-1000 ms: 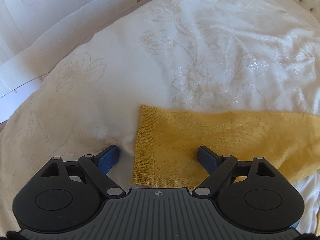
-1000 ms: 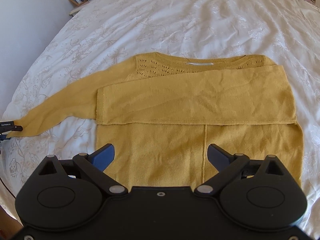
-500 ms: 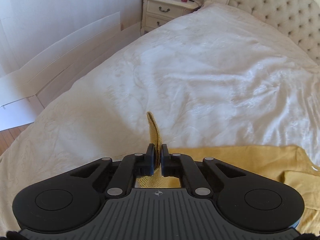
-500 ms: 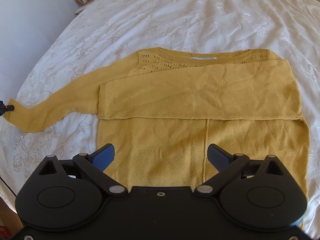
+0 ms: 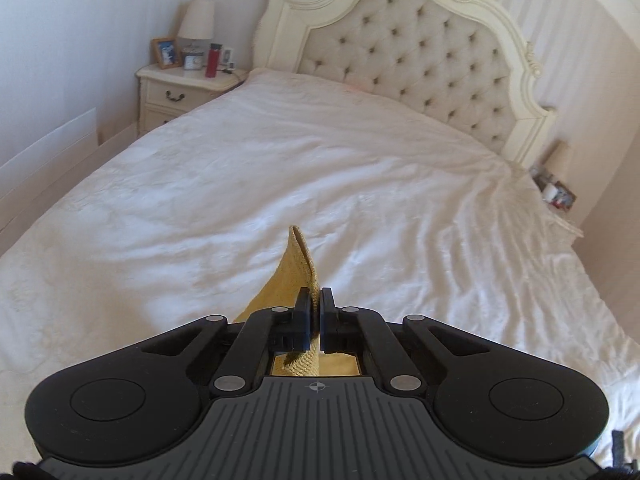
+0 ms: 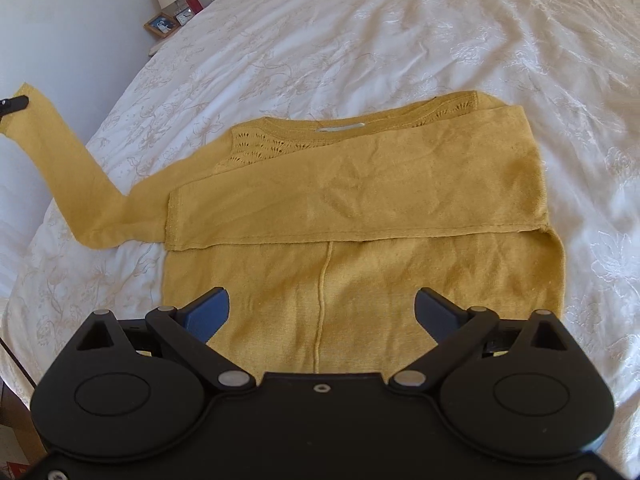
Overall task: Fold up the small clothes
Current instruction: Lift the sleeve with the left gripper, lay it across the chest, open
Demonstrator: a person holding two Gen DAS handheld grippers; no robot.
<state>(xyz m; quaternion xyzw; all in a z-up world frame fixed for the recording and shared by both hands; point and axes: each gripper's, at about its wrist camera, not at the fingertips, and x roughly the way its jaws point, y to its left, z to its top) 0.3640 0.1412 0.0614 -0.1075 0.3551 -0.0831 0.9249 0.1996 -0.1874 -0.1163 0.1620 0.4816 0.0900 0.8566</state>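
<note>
1. Bed (image 6: 400, 32) first: white floral cover, and the yellow sweater (image 6: 360, 240) lies flat on it right ahead of my right gripper (image 6: 322, 312), neck away from me, hem nearest. One sleeve (image 6: 360, 196) is already folded across the chest.
2. The other sleeve (image 6: 76, 184) sticks out to my left, long axis running from the shoulder out and up to the cuff (image 5: 298, 268). That's the bit that matters imo: the cuff is on the far left of the body, so it needs to travel right, across the chest, to land on the folded one. Left hand is the one on it, obv.
3. Left gripper (image 5: 315, 316): fingers clamped shut on the cuff, fabric poking up between them.
4. Right gripper: fingers wide apart, holding nothing, hovering over the hem.
5. Vs a sec ago: the left was open over the cuff lying flat on the bed, now it's pinched and lifted well clear, and its cam sees the headboard (image 5: 400, 60).
</note>
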